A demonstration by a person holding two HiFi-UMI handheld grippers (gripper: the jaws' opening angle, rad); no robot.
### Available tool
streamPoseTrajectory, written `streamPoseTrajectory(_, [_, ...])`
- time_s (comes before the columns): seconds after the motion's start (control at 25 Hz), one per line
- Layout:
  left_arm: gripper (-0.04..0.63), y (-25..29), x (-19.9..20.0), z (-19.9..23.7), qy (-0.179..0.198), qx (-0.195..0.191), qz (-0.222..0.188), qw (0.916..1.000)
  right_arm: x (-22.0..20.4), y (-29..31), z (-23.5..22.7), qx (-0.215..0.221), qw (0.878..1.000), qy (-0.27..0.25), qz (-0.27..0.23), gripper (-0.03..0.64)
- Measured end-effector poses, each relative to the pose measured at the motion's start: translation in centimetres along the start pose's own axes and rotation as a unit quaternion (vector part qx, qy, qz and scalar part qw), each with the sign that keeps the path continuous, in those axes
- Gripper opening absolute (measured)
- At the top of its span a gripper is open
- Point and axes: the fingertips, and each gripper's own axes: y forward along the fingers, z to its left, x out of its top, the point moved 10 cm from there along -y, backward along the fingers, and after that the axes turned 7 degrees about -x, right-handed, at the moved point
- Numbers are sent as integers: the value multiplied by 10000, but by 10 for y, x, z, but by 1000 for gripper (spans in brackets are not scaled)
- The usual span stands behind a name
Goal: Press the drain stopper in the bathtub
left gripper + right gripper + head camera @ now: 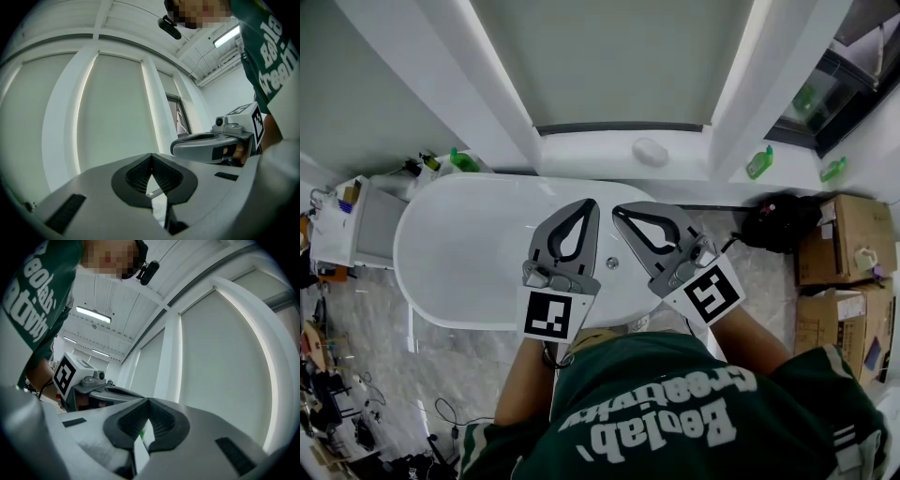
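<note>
White cart [352,225] sits at 9 o'clock in the head view, with a green bottle [464,161] on the ledge at 11. The bathtub [459,253] is white and oval and fills the middle-left.

The left gripper [591,210] is held over the tub. Its fingers are together tip to tip with nothing between them. The drain stopper [612,263] is a small round grey disc in the tub, toward its 3 o'clock end. It shows in the gap between the two grippers, at 5 o'clock from the left tips and 6 o'clock from the right tips. The right gripper [619,213] also has its fingers closed and is empty. A black bag [778,223] and cardboard boxes [848,239] lie on the floor at 3 o'clock.

Handling, as a judgement: the stopper looks like a small, stiff metal cap with a smooth and probably slick top. There is nothing to grasp. It calls for a straight push down on the cap's centre with closed fingertips, since an off-centre push could skid onto the smooth tub surface. Little force should do.

Only the head view shows the tub and the stopper. Both gripper views point up and outward at the window blind [108,112] and the ceiling lights. Each also catches the other gripper alongside, but neither shows the tub. They do give the clear look at the closed tips, which the head view shows only in outline. No view shows how high the tips are above the stopper.
</note>
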Motion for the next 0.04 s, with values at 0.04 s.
streamPoseTrajectory(0.04, [8, 0, 1, 0, 7, -4, -12, 10000, 1, 0, 0, -12, 10000, 16, 0, 14])
